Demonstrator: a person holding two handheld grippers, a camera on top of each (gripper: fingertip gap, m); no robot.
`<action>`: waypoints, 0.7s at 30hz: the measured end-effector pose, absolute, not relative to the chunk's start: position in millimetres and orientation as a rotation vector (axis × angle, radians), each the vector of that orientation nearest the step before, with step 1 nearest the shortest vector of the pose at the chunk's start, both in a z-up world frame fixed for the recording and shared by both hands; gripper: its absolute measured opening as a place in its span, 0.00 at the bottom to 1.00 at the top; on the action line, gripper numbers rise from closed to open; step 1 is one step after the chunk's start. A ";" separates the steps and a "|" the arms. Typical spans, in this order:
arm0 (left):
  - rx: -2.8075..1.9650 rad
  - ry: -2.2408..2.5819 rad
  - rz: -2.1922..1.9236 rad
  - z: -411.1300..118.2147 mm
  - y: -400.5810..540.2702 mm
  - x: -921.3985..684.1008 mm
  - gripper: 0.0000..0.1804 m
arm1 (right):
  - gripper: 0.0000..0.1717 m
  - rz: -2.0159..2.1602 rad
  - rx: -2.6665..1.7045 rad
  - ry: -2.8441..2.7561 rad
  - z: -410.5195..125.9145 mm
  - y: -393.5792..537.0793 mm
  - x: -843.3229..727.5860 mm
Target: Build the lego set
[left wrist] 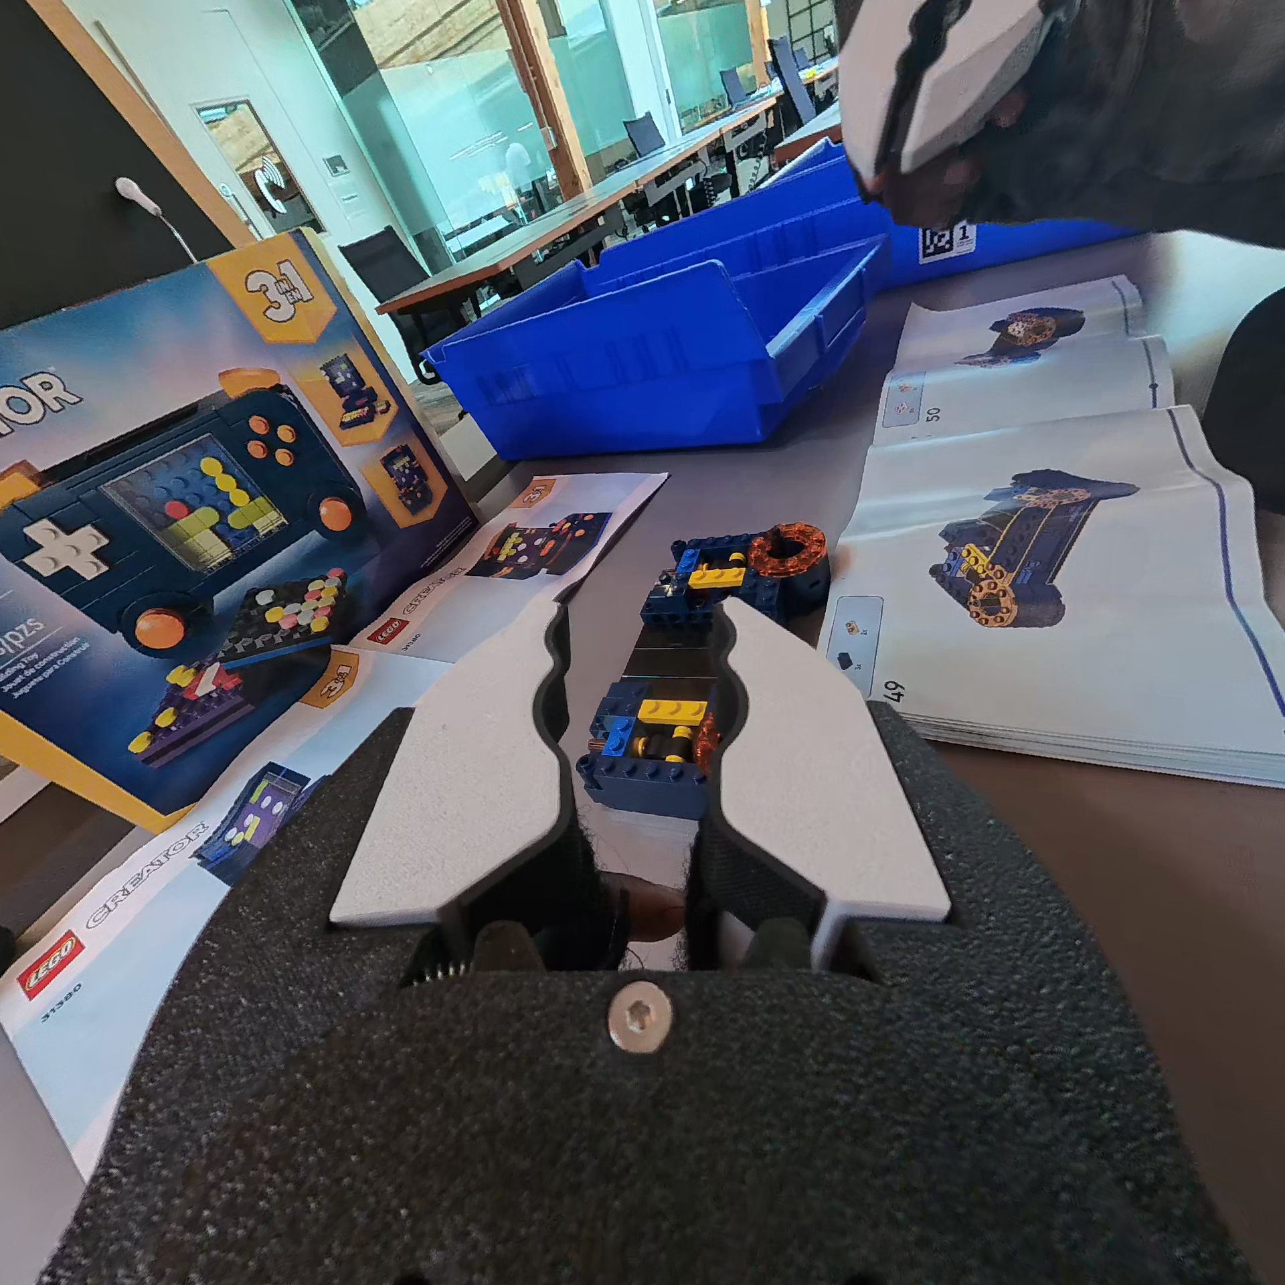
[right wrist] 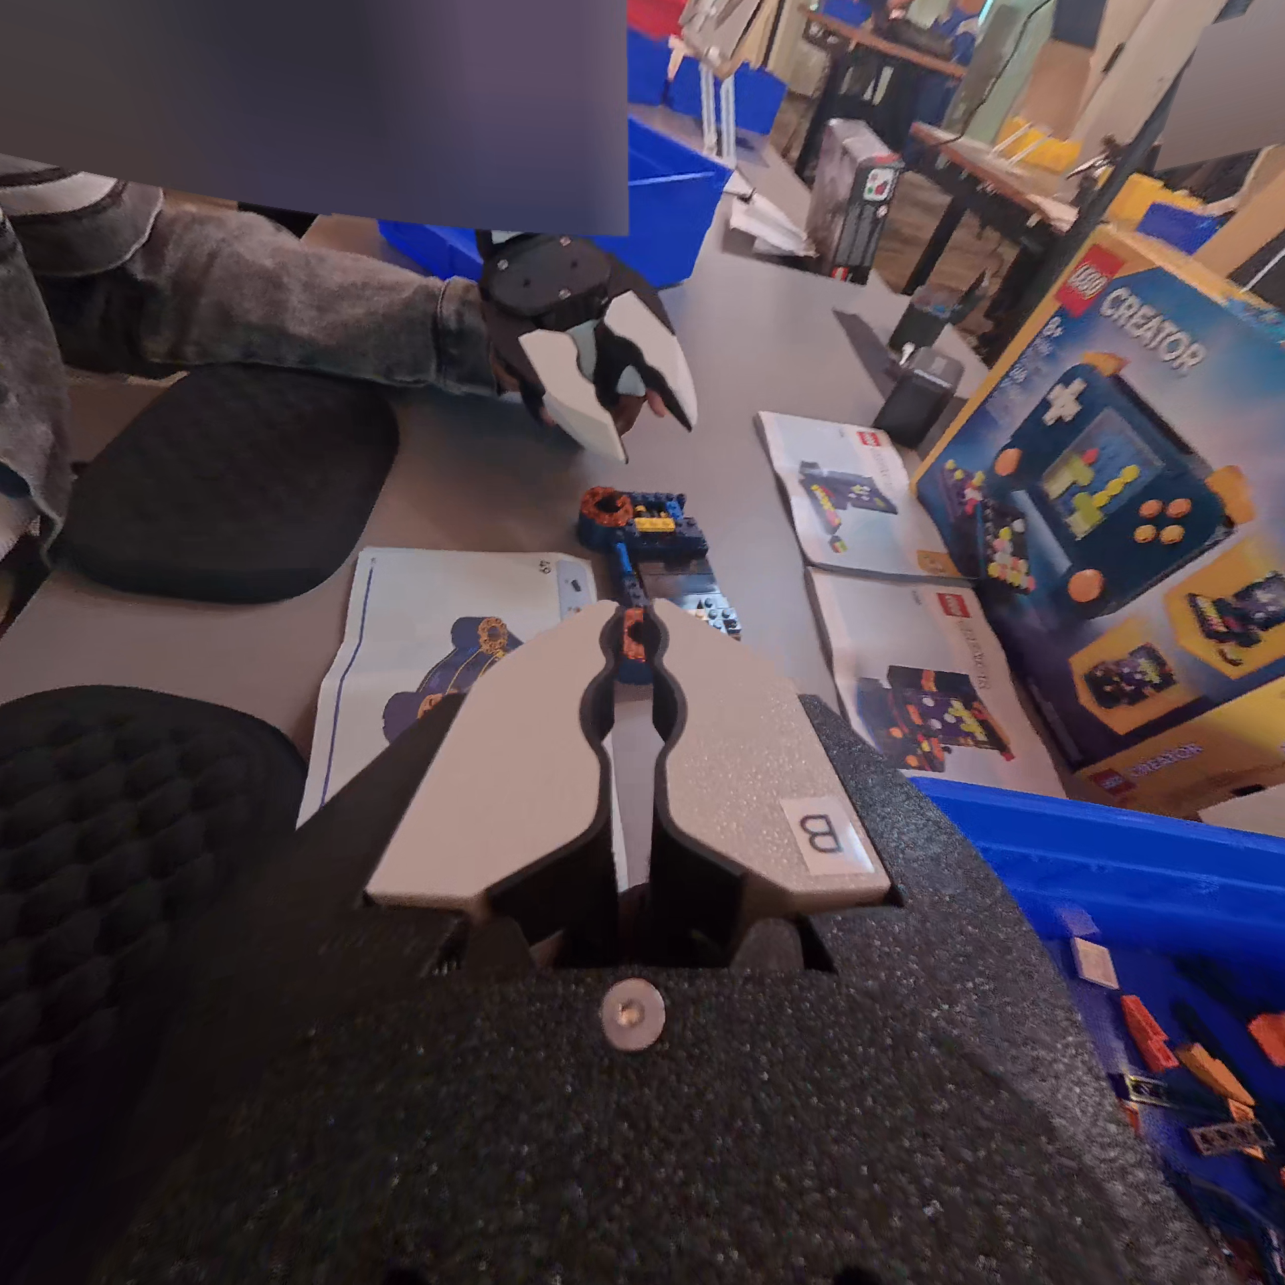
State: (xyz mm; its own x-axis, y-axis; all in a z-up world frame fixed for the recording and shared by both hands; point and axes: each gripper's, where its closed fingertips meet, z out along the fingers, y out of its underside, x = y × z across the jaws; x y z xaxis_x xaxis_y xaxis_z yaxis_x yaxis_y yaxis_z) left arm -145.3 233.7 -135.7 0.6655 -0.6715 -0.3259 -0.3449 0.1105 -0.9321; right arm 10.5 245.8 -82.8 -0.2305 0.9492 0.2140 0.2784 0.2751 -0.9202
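Brick model (left wrist: 702,605): we see glossy hard plastic.
Bin (left wrist: 626,375): smooth blue plastic.
Booklet (left wrist: 1057,556): we see matt paper.
Box (left wrist: 174,487): slightly glossy printed cardboard.
Surface (left wrist: 765,487): smooth, grey.

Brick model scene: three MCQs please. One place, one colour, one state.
1. Where does the brick model sit?
A. In the blue bin
B. On the table, between the open booklet and the closed booklets
C. On top of the toy box

2. What colour is the ring on the model's end?
A. White
B. Green
C. Orange

3. How does the left tool stand?
A. Jaws apart
B. Jaws clamped together
C. Lying flat on the table

Answers:
1 B: the brick model lies on the table, open booklet on one side, closed booklets on the other.
2 C: the ring is orange.
3 A: the left tool has its fingers spread.
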 end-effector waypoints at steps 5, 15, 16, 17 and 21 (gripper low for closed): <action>-1.498 0.890 -0.291 -136.4 233.8 -144.9 0.21 | 0.04 1.032 -1.146 -1.736 -90.4 238.8 7.2; -1.497 0.886 -0.295 -136.0 233.7 -144.9 0.21 | 0.08 1.068 -1.184 -1.874 -113.9 222.6 2.1; -1.497 0.886 -0.295 -136.0 233.8 -145.0 0.21 | 0.08 1.070 -1.188 -1.896 -117.9 219.9 0.6; -1.497 0.887 -0.295 -136.1 233.8 -145.0 0.21 | 0.09 1.076 -1.191 -1.918 -121.7 216.3 -0.9; -1.498 0.886 -0.296 -136.1 234.0 -145.0 0.21 | 0.17 1.162 -1.191 -2.017 -131.9 192.8 -7.2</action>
